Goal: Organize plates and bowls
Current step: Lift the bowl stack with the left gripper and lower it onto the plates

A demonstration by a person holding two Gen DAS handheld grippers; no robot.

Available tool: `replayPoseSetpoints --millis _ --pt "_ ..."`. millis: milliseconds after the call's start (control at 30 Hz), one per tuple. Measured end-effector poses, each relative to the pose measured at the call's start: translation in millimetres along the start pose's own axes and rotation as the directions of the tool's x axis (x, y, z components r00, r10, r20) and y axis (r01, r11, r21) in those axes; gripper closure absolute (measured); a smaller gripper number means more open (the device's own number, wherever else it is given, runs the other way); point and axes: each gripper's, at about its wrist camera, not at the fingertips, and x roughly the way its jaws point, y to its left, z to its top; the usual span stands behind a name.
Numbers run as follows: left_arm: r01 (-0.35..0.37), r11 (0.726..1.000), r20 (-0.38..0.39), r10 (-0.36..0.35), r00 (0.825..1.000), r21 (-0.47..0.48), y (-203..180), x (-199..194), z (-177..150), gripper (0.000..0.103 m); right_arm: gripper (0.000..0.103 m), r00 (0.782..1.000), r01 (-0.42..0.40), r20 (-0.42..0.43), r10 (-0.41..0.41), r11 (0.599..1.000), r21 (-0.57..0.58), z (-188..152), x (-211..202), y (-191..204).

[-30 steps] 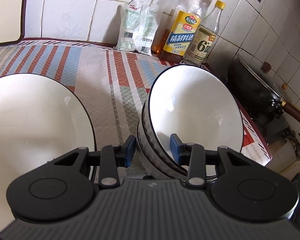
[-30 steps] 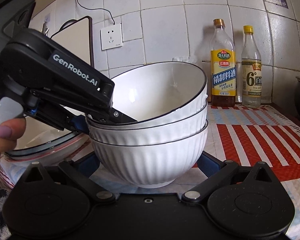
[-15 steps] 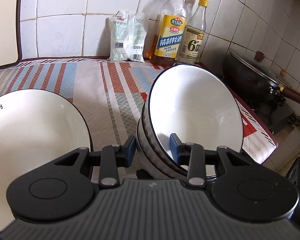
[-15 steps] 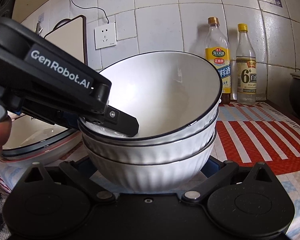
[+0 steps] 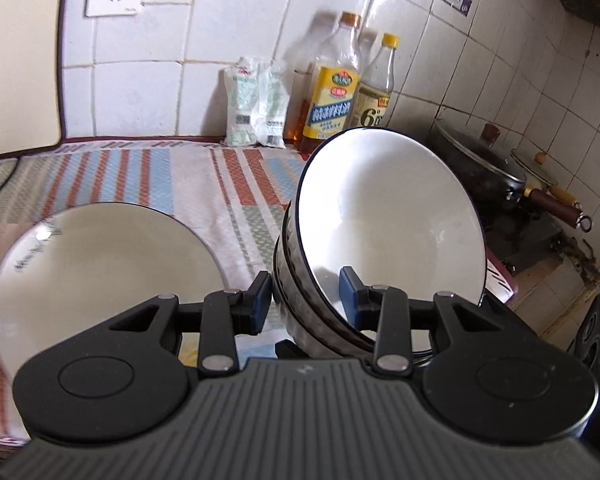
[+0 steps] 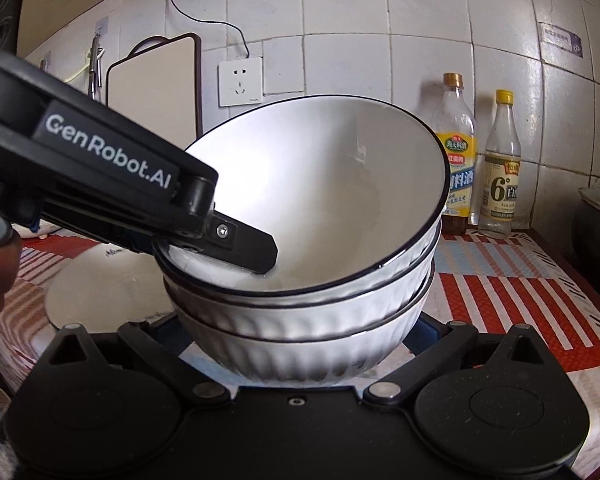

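A stack of three white ribbed bowls (image 6: 320, 320) with dark rims hangs tilted above the striped cloth; it also shows in the left wrist view (image 5: 380, 220). My left gripper (image 5: 304, 300) is shut on the stack's near rim, one finger inside the top bowl, one outside. Its body (image 6: 100, 168) crosses the right wrist view. My right gripper (image 6: 300, 332) is shut on the bottom bowl's sides from either side, its tips hidden behind the bowl. A white plate (image 5: 100, 264) lies on the cloth to the left and also shows in the right wrist view (image 6: 108, 288).
Two bottles (image 5: 334, 96) and white packets (image 5: 256, 104) stand against the tiled back wall. A dark lidded pot (image 5: 480, 160) sits on a stove at the right. A cutting board (image 6: 152, 96) leans on the wall at left. Striped cloth (image 5: 140, 176) covers the counter.
Both grippers have risen with the bowl stack, which now hangs higher above the cloth. The plate appears lower and smaller. The stack tilts a little more toward the right gripper.
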Motion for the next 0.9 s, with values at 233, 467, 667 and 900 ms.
replayPoseSetpoints --millis 233,467,667,900 --pt "-0.035 0.999 0.030 0.035 0.999 -0.022 36.8 -50.3 -0.9 0.068 0.000 0.999 -0.040 -0.012 0.040 0.999 -0.027 23.4 -10.9 51.6" --pt "-0.089 0.996 0.063 0.090 0.994 -0.023 79.5 -80.2 -3.7 0.068 0.000 0.995 -0.098 -0.005 0.098 0.993 -0.059 37.3 0.0 99.6" --pt "-0.108 0.993 0.069 0.111 0.991 -0.045 116.0 -84.5 -11.0 0.068 0.000 0.992 -0.123 -0.024 0.121 0.989 -0.079 36.4 16.6 131.9" --pt "-0.126 0.990 0.085 0.131 0.988 -0.055 146.4 -77.6 -18.5 0.068 0.000 0.989 -0.143 -0.040 0.140 0.983 -0.110 32.6 44.9 150.7"
